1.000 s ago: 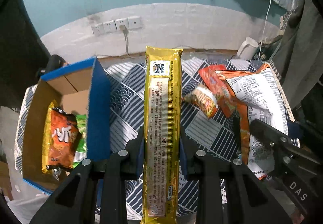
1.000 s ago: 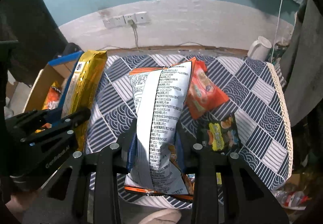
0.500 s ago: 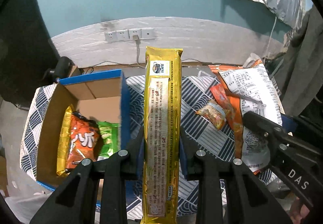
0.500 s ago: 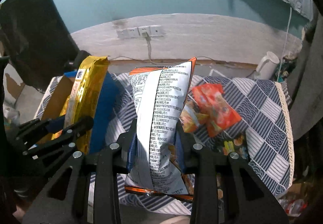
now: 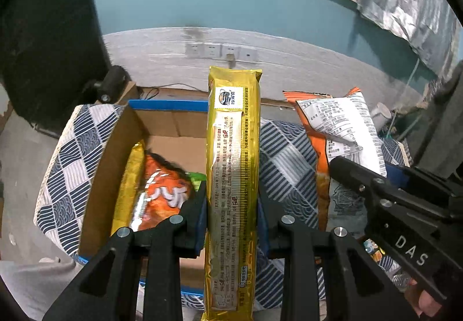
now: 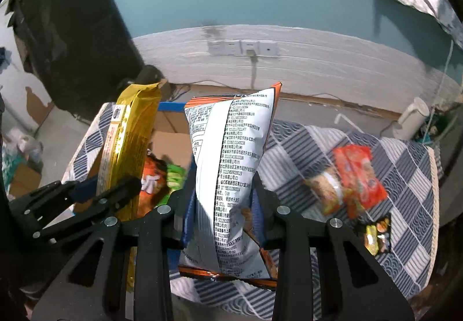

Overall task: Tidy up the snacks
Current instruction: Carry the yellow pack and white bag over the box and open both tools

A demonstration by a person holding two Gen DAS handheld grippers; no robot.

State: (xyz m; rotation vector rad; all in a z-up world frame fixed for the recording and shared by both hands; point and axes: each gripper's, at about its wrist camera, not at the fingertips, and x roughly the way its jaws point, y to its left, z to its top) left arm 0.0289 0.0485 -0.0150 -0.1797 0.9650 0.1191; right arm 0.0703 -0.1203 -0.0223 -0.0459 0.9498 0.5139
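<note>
My left gripper (image 5: 231,205) is shut on a long gold biscuit pack (image 5: 233,164) and holds it upright above the right wall of the cardboard box (image 5: 101,164). The box holds an orange snack bag (image 5: 162,196) and a green pack (image 5: 196,179). My right gripper (image 6: 221,205) is shut on a white and orange chip bag (image 6: 231,164), held above the table just right of the box. The gold pack (image 6: 127,141) and the left gripper (image 6: 86,199) also show in the right wrist view. The chip bag (image 5: 338,135) also shows in the left wrist view.
A blue and white patterned cloth (image 6: 405,176) covers the table. On it to the right lie a red snack pack (image 6: 358,173), a small orange pack (image 6: 327,190) and a dark yellow pack (image 6: 376,234). A white kettle (image 6: 411,118) stands at the back right. Wall sockets (image 6: 243,47) are behind.
Both grippers have risen and moved left toward the box with their packs. The box interior now lies under the gold pack and fills more of both views.
</note>
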